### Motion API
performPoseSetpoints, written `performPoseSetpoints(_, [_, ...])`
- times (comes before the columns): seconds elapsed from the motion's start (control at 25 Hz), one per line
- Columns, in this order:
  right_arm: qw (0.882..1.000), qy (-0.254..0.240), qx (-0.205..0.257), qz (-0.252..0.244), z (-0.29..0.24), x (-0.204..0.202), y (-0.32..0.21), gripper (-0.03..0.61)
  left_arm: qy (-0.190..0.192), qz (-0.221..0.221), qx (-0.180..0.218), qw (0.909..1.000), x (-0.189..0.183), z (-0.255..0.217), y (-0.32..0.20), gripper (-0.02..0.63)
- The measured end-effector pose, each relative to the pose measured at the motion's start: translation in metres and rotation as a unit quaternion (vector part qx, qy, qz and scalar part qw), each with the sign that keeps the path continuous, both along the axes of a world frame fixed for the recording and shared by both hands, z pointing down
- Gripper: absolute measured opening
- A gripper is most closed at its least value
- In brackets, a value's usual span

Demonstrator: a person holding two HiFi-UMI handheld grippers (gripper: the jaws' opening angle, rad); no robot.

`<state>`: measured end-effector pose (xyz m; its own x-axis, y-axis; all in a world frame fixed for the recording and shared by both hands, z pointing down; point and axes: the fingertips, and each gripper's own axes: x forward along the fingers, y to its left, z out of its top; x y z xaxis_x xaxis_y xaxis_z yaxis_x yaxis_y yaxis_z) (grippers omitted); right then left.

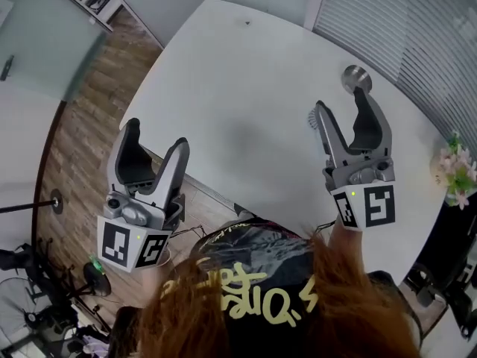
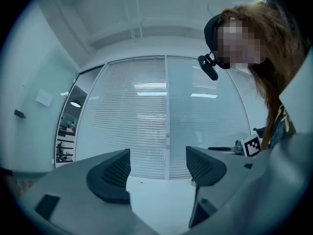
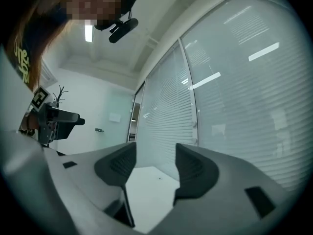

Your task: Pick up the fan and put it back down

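Observation:
A small grey round part (image 1: 355,75) lies on the white table (image 1: 246,88) at the far right, and a white ribbed piece (image 1: 312,120) peeks out beside my right gripper; I cannot tell whether these belong to the fan, as the gripper hides what is between them. My right gripper (image 1: 341,99) is held up over that spot, open and empty; in the right gripper view it (image 3: 154,155) points level at the blinds. My left gripper (image 1: 158,134) hovers over the table's near left edge, also open (image 2: 157,163) with nothing between its fingers.
A pot of pink flowers (image 1: 456,166) stands at the table's right edge. Wooden floor (image 1: 89,140) lies left of the table, with stands and cables (image 1: 45,274) at the lower left. Glass walls with blinds (image 2: 166,116) lie beyond the table.

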<state>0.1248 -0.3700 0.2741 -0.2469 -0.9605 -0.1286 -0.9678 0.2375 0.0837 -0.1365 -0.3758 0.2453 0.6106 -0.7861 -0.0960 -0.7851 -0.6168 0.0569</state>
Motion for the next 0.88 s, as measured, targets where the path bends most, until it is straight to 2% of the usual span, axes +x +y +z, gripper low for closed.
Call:
performPoseSetpoints(0.04, [1.0,-0.002,0.008,-0.006,-0.005,-0.003,0.0,0.206,-0.001,-0.001,0.002,1.0,-0.003,-0.002,0.0,0.342])
performPoseSetpoints(0.08, [1.0,-0.01,0.01,-0.015,-0.006,-0.006,0.001,0.153,-0.001,-0.002,0.002,1.0,-0.006,-0.002,0.001,0.324])
performPoseSetpoints(0.16, [0.999,-0.016,0.001,-0.031,-0.001,-0.011,0.006,0.144,-0.002,-0.004,0.003,1.0,-0.008,-0.002,0.006,0.29])
performPoseSetpoints(0.24, [0.999,-0.006,-0.001,-0.034,0.003,-0.011,0.007,0.107,-0.002,-0.007,0.01,0.9999,-0.004,-0.003,0.005,0.244])
performPoseSetpoints(0.32, [0.999,-0.006,-0.001,-0.034,0.002,-0.013,0.007,0.101,-0.001,-0.005,0.014,0.9999,-0.003,-0.004,0.003,0.222])
performPoseSetpoints(0.44, [0.999,-0.005,0.005,-0.035,-0.007,-0.022,0.007,0.049,0.001,0.002,0.015,0.9999,-0.008,-0.005,0.004,0.183])
performPoseSetpoints(0.56, [0.999,-0.015,0.021,-0.046,-0.02,-0.031,0.008,0.01,-0.003,-0.002,0.014,0.9999,-0.012,-0.007,0.0,0.091])
performPoseSetpoints(0.76, [0.996,-0.04,0.015,-0.077,-0.024,-0.049,0.008,0.003,-0.005,-0.033,0.006,0.9994,-0.024,-0.01,-0.01,-0.009])
performPoseSetpoints(0.88, [0.997,-0.033,0.016,-0.07,-0.026,-0.047,0.006,0.003,-0.004,-0.032,0.009,0.9994,-0.023,-0.012,-0.011,-0.011])
